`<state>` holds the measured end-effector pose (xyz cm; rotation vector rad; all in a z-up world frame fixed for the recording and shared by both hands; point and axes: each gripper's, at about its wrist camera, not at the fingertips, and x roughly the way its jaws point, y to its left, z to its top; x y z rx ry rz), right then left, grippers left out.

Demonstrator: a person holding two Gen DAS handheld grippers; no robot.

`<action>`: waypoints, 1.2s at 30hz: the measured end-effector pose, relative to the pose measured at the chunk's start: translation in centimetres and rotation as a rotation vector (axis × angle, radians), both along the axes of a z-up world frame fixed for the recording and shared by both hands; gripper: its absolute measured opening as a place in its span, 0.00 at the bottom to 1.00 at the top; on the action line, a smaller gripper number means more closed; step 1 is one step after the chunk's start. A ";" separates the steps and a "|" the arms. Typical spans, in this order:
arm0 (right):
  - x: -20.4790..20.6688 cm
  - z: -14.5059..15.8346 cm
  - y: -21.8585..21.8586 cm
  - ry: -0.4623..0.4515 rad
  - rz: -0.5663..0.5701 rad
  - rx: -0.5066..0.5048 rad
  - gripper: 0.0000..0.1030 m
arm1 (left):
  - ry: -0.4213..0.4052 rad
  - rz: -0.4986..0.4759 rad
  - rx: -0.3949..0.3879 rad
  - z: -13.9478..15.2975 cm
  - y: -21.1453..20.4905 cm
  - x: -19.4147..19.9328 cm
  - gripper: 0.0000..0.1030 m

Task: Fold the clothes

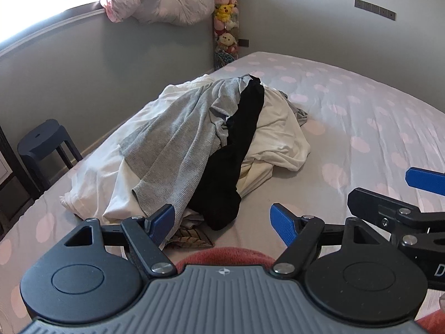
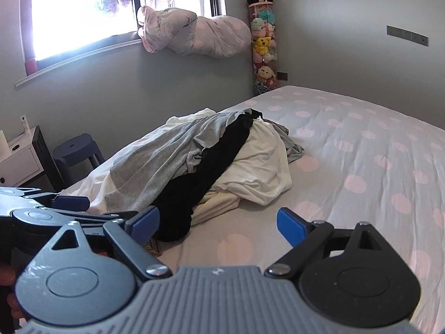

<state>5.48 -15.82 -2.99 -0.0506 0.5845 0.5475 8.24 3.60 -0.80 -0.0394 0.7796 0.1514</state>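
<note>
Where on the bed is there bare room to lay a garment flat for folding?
Bare sheet spreads right of the clothes pile, out to the far edge, and in front of the open right gripper. The window side is crowded with clothes.

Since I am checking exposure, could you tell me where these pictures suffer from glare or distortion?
Right wrist view: the window is blown out white, walls bow from the fisheye. Left wrist view: its window corner also glares; the clothes pile is evenly lit and sharp.
</note>
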 end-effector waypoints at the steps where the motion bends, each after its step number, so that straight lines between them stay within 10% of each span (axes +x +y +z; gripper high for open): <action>1: 0.9 -0.1 0.3 0.008 0.010 -0.001 0.90 | 0.010 0.000 -0.004 -0.1 0.4 0.7 0.73; 21: 18.6 -7.2 12.1 0.251 0.144 -0.019 0.78 | 0.133 0.168 0.054 -4.5 15.3 15.7 0.69; 29: 21.6 -9.9 16.6 0.362 0.191 0.041 0.77 | 0.137 0.106 -0.108 -6.6 17.5 17.3 0.33; 36: 21.0 -8.9 18.5 0.272 0.235 0.010 0.19 | 0.101 0.080 -0.153 -6.4 16.9 16.6 0.18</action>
